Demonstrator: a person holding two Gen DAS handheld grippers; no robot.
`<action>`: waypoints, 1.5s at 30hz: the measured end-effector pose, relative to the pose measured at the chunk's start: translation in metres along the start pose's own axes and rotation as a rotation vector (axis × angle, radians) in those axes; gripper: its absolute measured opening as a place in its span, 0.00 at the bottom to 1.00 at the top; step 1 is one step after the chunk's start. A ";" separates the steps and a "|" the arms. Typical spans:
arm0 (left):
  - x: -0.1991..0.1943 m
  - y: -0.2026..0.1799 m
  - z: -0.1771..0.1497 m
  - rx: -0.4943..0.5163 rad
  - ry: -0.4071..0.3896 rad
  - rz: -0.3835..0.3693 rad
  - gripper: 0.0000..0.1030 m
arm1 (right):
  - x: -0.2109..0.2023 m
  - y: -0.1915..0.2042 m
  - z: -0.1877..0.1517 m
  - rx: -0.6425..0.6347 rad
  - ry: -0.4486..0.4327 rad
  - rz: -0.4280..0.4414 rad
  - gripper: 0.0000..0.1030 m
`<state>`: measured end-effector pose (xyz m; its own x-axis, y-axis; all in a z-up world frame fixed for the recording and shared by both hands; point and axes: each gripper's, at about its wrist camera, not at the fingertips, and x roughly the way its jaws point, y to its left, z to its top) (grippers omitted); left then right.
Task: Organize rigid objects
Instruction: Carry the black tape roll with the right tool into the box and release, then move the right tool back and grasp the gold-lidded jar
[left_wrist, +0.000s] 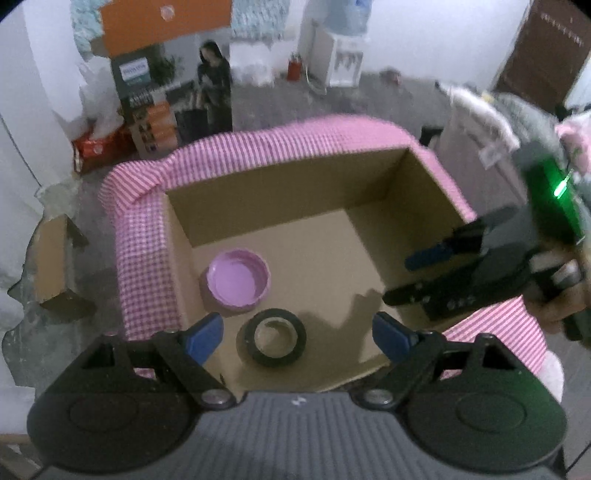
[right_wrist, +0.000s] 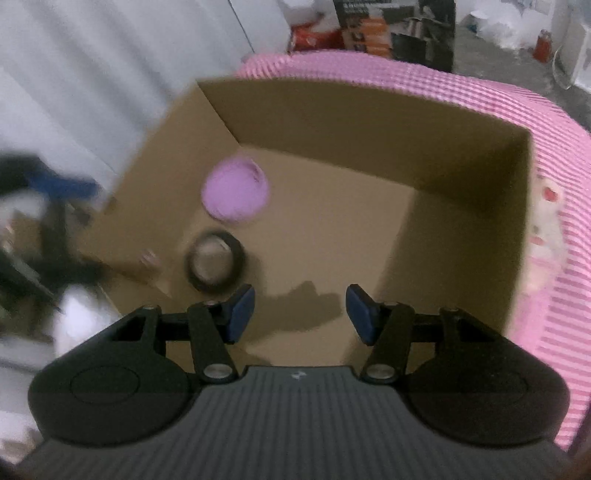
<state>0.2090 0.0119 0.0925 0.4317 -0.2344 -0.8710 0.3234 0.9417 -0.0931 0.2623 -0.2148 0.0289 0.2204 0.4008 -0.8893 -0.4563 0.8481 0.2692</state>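
An open cardboard box (left_wrist: 295, 236) sits on a tabletop covered in pink checked cloth (left_wrist: 140, 266); inside it, on the box floor, lie two things, both toward the left and near part of the box. A purple lid (left_wrist: 238, 282) rests with its hollow side up, close to the left wall; a roll of black tape (left_wrist: 276, 338) lies flat just near of it, close by, though contact cannot be made out.

The left gripper (left_wrist: 297, 334) hovers over the near edge of the box with its blue pads (left_wrist: 205, 338) spread well apart and nothing between them; the tape roll shows in the gap below. The right gripper (left_wrist: 424, 273) reaches in from the right over the box's right wall, held in a hand (left_wrist: 561, 291); in its own view the right gripper (right_wrist: 300, 314) also has its pads (right_wrist: 242, 314) wide apart and holds nothing; below it lie the box floor (right_wrist: 332, 240), the blurred purple lid (right_wrist: 235, 194) and the tape roll (right_wrist: 215, 263).

A water dispenser (left_wrist: 341, 51) and a printed carton (left_wrist: 173, 99) stand on the floor at the far side of the room.
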 end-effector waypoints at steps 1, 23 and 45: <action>-0.006 0.001 -0.003 -0.007 -0.019 0.000 0.86 | 0.001 0.000 -0.005 -0.022 0.012 -0.028 0.52; -0.036 -0.018 -0.107 -0.098 -0.199 -0.099 0.88 | 0.002 0.008 -0.025 -0.218 0.016 -0.104 0.42; 0.013 -0.110 -0.187 0.177 -0.245 -0.008 0.93 | -0.112 0.037 -0.181 0.177 -0.514 0.165 0.66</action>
<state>0.0220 -0.0496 0.0010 0.6117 -0.3134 -0.7264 0.4602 0.8878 0.0046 0.0645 -0.2913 0.0714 0.5703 0.6123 -0.5475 -0.3783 0.7874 0.4866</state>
